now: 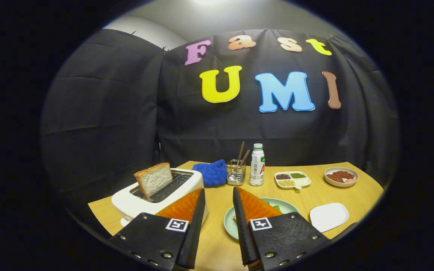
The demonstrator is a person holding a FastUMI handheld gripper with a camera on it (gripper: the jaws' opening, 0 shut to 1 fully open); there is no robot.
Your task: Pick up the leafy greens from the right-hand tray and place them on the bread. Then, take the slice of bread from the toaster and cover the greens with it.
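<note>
Gripper (pixel 219 194) open, empty; bread slice (pixel 153 179) in toaster (pixel 126 203).

Booth wall (pixel 126 113) is black cloth, creased, hung behind my wooden worktop (pixel 217 233). Pale wall and ceiling (pixel 209 15) above it, bright light patch overhead. Room otherwise dim.

A slice of bread (pixel 153 179) is standing in the slot of a white toaster (pixel 156 195) on the wooden table (pixel 217 233), left of the open gripper (pixel 219 203). A pale green plate (pixel 230 226) is lying beyond the right finger, a white rectangular tray (pixel 329 216) to its right. Behind are being kept a blue cloth (pixel 211 173), a glass holder (pixel 236 172), a bottle (pixel 257 165), a divided dish (pixel 292 179) and a bowl (pixel 341 176).
</note>
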